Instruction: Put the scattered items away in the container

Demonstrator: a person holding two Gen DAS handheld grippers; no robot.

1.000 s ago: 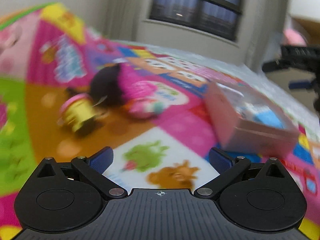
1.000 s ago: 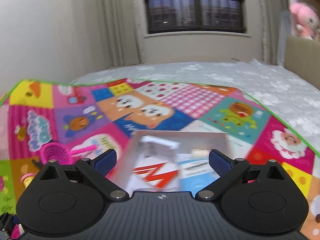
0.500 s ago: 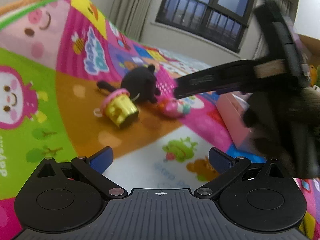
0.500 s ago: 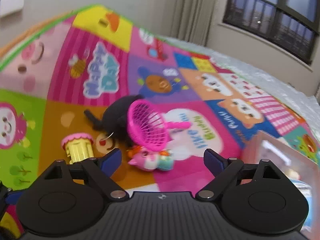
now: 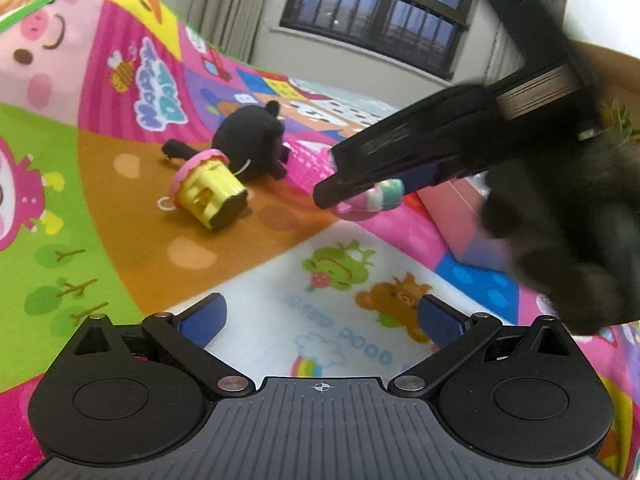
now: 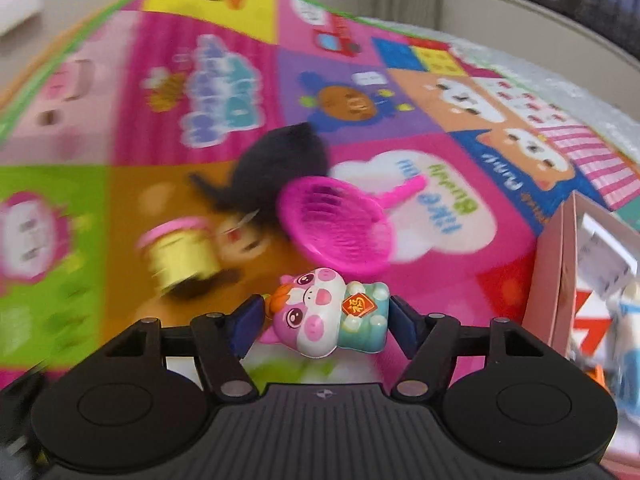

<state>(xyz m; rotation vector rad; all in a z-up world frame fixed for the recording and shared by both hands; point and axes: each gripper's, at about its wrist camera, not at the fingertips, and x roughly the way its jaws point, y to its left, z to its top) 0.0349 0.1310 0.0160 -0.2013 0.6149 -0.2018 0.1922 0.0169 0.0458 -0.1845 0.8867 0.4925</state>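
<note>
Since half a second ago our right gripper (image 6: 326, 318) has dropped onto the pig toy (image 6: 328, 316), now clamped between its fingers (mat behind is blurry). Just ahead sit the pink sieve (image 6: 338, 226) and yellow cup (image 6: 180, 258); the box (image 6: 560, 264) is off to its right. Our left gripper (image 5: 320, 318) hangs wide open, holding nothing.

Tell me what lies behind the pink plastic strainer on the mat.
Behind the pink plastic strainer lies a black plush toy. The strainer's rim covers its near part, so its face cannot be seen.
</note>
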